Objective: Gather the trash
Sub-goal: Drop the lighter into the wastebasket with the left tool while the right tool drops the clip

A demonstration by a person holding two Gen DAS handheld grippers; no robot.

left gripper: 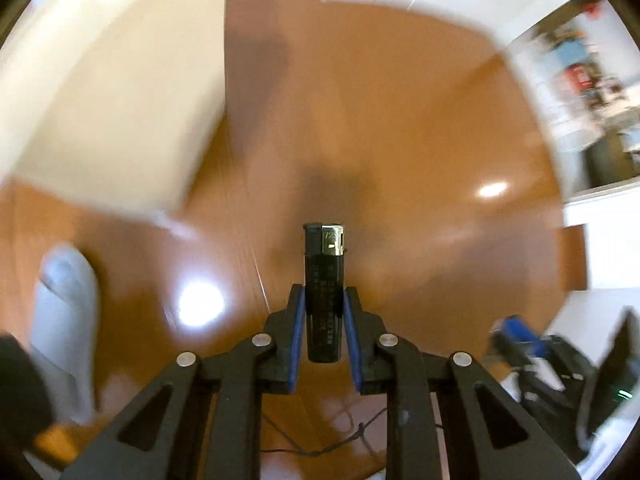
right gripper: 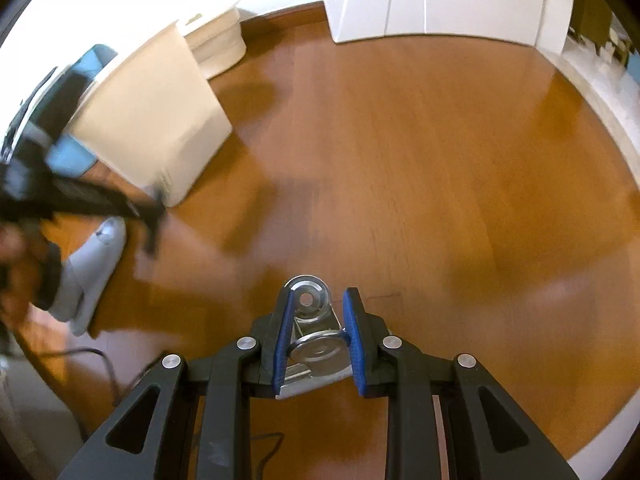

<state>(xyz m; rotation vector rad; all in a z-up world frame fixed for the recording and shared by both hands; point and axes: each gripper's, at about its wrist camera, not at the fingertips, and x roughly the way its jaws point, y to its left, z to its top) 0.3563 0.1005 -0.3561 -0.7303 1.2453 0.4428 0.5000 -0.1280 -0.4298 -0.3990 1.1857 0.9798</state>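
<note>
In the left wrist view the left gripper (left gripper: 324, 308) is clamped on a black lighter (left gripper: 324, 280) above the floor (left gripper: 420, 140); in the right wrist view the right gripper (right gripper: 320, 320) pinches a metal clip (right gripper: 312, 332), so both pieces seem collected and next need carrying to a bin, perhaps the cream box (right gripper: 156, 112) at ten o'clock.

lighter (left gripper: 324, 292) upright between left gripper (left gripper: 324, 300) pads, above floor (left gripper: 420, 140), box (left gripper: 100, 92) to the left, slipper (left gripper: 66, 320) nearer

Left wrist view: floor (left gripper: 420, 128) and beige box (left gripper: 108, 92) motion-blurred; lettering on lighter (left gripper: 324, 292) illegible. Right wrist view: left gripper (right gripper: 154, 220) smeared, jaws indistinct.
</note>
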